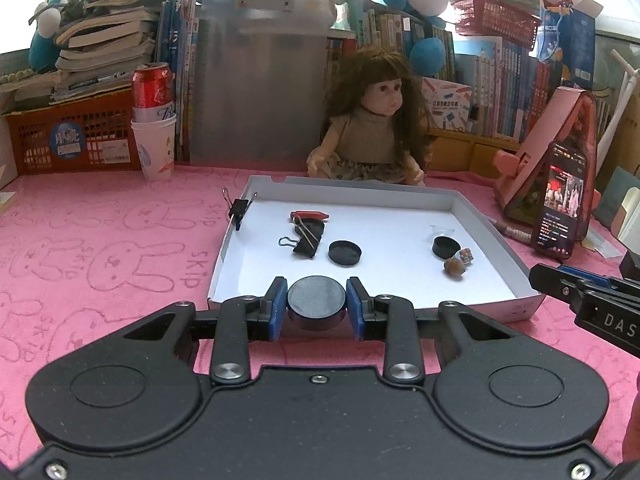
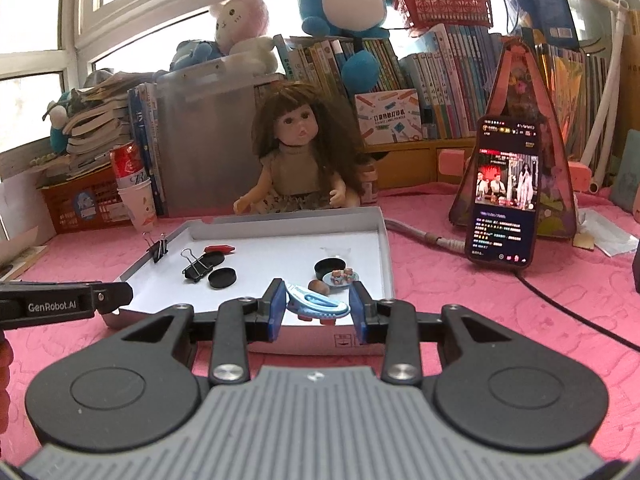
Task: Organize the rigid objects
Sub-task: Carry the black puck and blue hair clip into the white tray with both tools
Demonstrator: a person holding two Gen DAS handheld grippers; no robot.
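Note:
My left gripper (image 1: 317,300) is shut on a black round disc (image 1: 316,305), just over the near edge of the white tray (image 1: 532,305). In the tray lie a black binder clip (image 1: 302,242), a red crayon (image 1: 310,214), two black caps (image 1: 345,253), a brown nut (image 1: 454,268) and a small toy (image 1: 466,257). Another binder clip (image 1: 239,210) grips the tray's left wall. My right gripper (image 2: 316,306) is shut on a light blue plastic piece (image 2: 318,303) above the tray's (image 2: 386,248) near right corner. Each gripper shows at the edge of the other's view.
A doll (image 1: 372,128) sits behind the tray. A lit phone (image 2: 506,192) leans on a pink stand at the right, with a cable (image 2: 424,236) beside it. A paper cup holding a red can (image 1: 154,132) and an orange basket (image 1: 72,136) stand back left. Books line the back.

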